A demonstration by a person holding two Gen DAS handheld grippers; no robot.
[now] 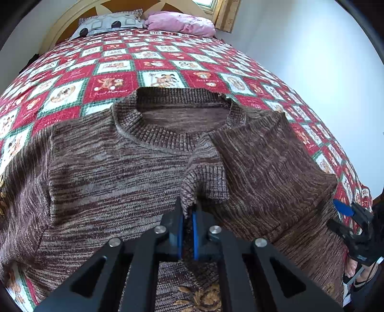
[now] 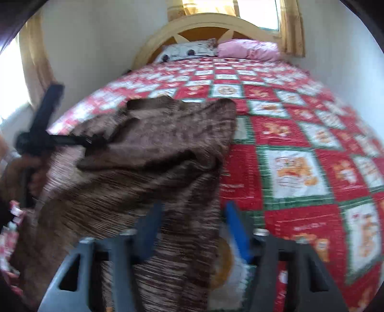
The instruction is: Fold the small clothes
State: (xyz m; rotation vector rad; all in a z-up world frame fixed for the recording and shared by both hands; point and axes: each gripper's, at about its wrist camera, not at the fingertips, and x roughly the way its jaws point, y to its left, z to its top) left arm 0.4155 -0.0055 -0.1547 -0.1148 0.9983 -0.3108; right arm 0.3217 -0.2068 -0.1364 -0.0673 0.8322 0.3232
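Note:
A brown marled knit sweater (image 1: 108, 168) lies face up on the bed, neck opening toward the headboard. Its right-hand sleeve is folded across the chest, and my left gripper (image 1: 188, 216) is shut on that sleeve's ribbed cuff (image 1: 204, 182) over the middle of the body. My right gripper (image 1: 352, 211) shows at the sweater's right edge. In the blurred right wrist view the right gripper (image 2: 192, 228) has its blue pads (image 2: 236, 230) apart, with the sweater's (image 2: 144, 168) side edge lying between them, not pinched. The left gripper (image 2: 48, 141) appears there at the far left.
The bed carries a red, white and green checked quilt (image 1: 108, 81) (image 2: 300, 168). A patterned pillow (image 1: 112, 22) and a pink pillow (image 1: 182, 22) lie by the wooden headboard (image 2: 204, 21). A white wall runs along the right. A person's sandalled foot (image 1: 352, 268) shows low right.

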